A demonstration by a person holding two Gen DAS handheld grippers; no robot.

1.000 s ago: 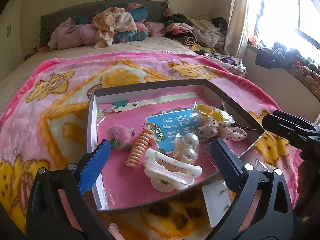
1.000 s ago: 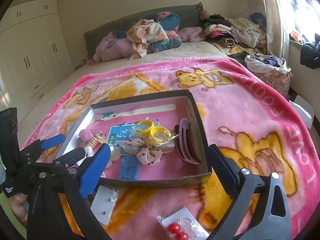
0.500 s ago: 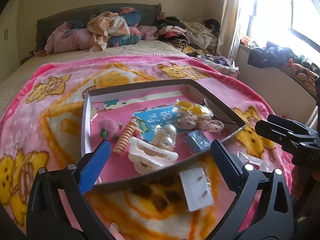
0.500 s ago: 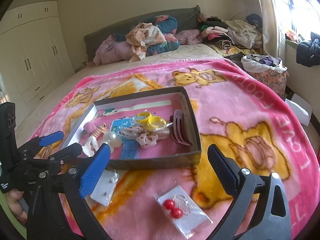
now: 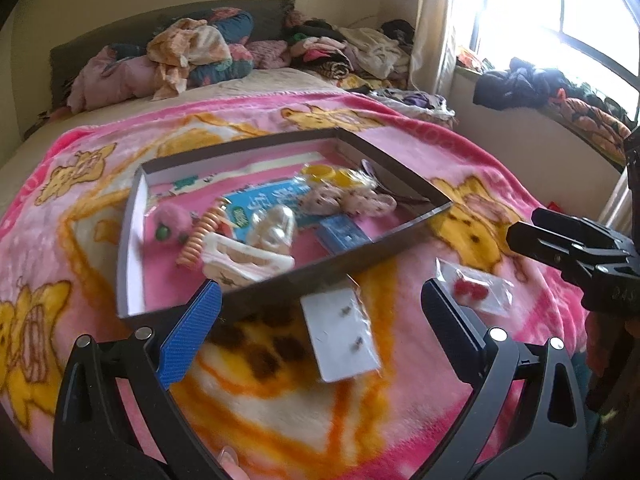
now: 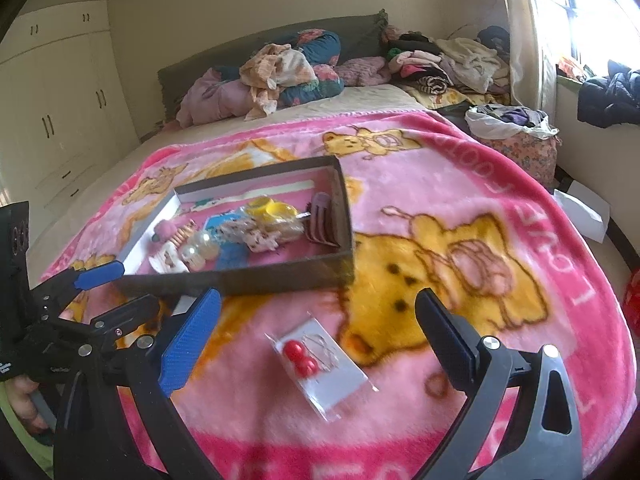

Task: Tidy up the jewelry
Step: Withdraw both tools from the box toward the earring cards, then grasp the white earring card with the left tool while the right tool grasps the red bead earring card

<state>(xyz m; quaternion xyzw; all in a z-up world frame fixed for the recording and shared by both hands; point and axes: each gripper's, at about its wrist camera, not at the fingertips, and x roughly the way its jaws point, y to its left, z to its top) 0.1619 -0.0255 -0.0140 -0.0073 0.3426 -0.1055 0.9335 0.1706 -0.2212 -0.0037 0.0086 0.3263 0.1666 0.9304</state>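
Observation:
A shallow dark box (image 5: 280,276) (image 6: 280,276) with a pink floor lies on the pink blanket, filled with several hair clips, bands and trinkets. In front of it a clear packet with small stud earrings (image 5: 344,330) lies between the fingers of my open left gripper (image 5: 316,334). A second packet with red ball earrings (image 6: 320,364) (image 5: 474,290) lies further right, between the fingers of my open right gripper (image 6: 318,334), which hovers above it. Neither gripper holds anything. The right gripper also shows at the right edge of the left wrist view (image 5: 576,248).
The pink bear blanket (image 6: 440,208) covers the bed. Piled clothes (image 6: 288,68) lie along the headboard. A bag of clothes (image 6: 516,132) stands beside the bed on the right, a wardrobe (image 6: 52,112) on the left, a window (image 5: 560,8) at the right.
Both grippers have pulled back from the box toward the near edge of the bed. The two earring packets on the blanket have come into view between the fingers.

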